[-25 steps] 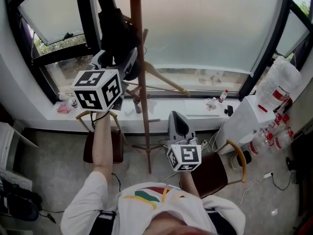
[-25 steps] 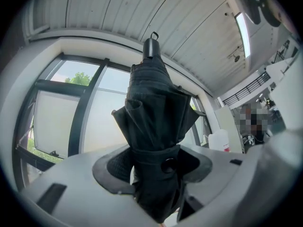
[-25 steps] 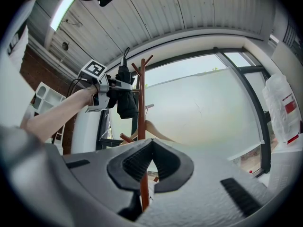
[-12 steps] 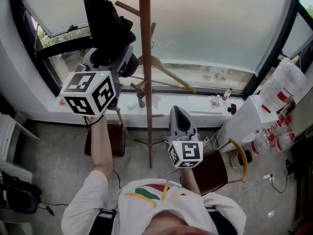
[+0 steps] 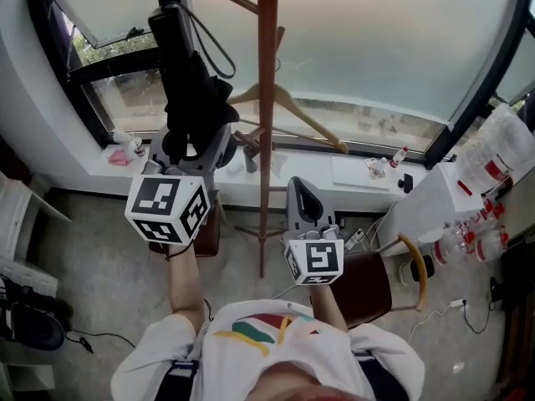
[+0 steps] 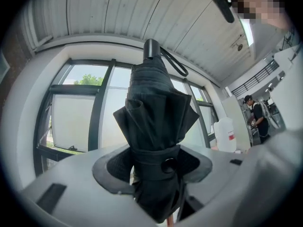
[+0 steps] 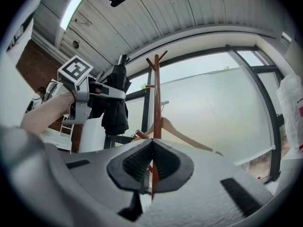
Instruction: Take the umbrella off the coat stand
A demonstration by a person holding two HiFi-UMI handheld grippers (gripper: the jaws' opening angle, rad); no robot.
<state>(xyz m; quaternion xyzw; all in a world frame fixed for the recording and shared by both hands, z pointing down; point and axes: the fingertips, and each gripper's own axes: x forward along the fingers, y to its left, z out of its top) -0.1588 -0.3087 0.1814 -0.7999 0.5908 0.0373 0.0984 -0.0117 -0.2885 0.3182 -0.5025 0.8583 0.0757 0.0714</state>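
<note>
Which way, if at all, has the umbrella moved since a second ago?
Yes. In the head view the umbrella, held by the left gripper, has drawn away leftward from the coat stand pole and lower, toward the person.

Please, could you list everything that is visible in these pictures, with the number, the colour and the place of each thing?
umbrella: one, black, folded, upright left of the coat stand, held in the left gripper
coat stand: one, brown wood, in front of the window
hanger: one, pale wood, hung on the coat stand
chairs: two, brown seats, one right of the stand's foot, the other partly hidden by the left gripper
water bottles: several, clear with red labels, far right
small bottle: one, clear with red, on the window sill
left gripper: one, grey, shut on the umbrella
right gripper: one, grey, jaws together, empty
</note>
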